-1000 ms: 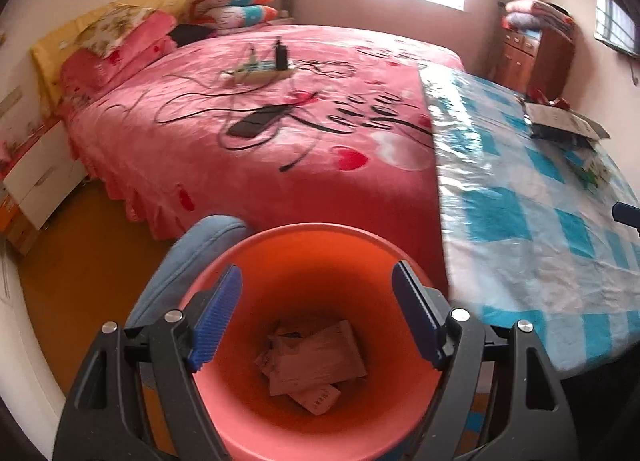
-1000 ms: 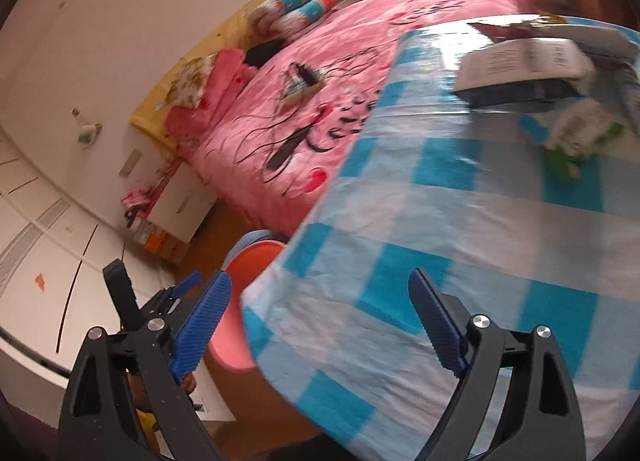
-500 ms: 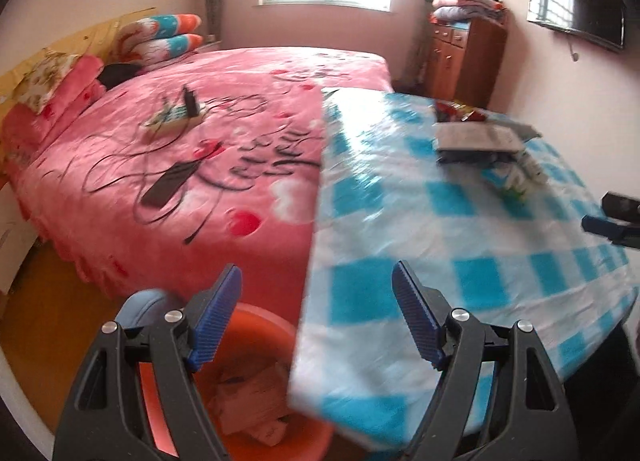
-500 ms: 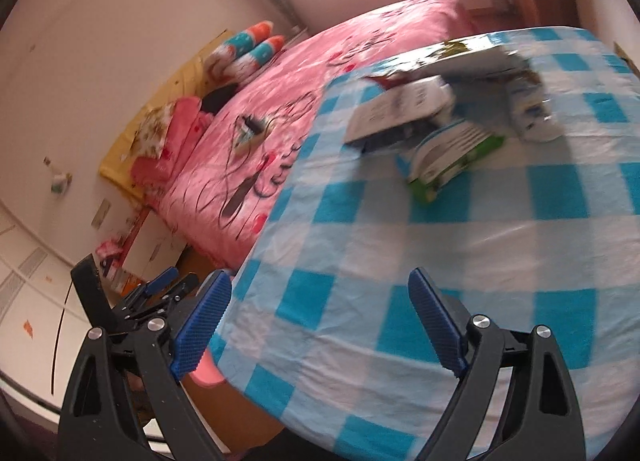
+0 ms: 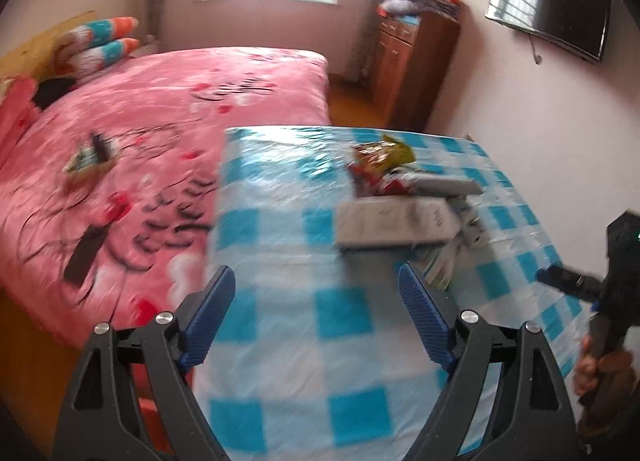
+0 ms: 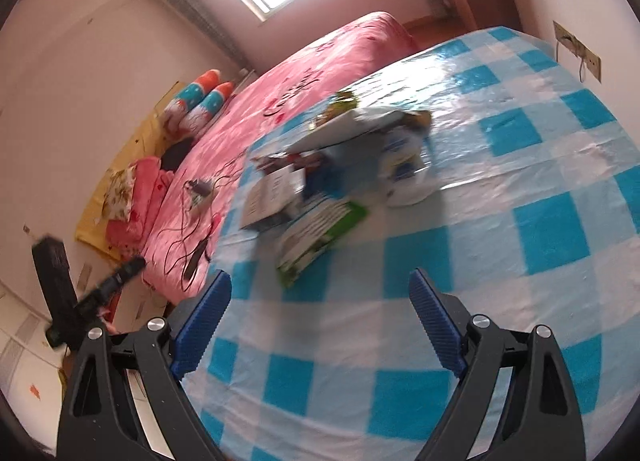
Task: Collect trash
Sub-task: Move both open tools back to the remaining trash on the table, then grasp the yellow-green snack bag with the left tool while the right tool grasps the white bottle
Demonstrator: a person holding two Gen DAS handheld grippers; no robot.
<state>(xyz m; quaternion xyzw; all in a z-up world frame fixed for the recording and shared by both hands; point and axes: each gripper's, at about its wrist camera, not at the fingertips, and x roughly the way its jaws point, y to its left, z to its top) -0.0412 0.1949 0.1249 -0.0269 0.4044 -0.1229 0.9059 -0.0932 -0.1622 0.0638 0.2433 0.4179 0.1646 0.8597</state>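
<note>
The right gripper (image 6: 320, 319), jaws wide and empty like the left gripper (image 5: 316, 319), sits nearer the green-and-white wrapper (image 6: 320, 237), which lies just above centre frame, long axis slanting upper right on the checked tablecloth (image 6: 520, 181).

Bare checked tablecloth (image 6: 460, 261) before the trash pile (image 6: 340, 165), nothing between.
</note>
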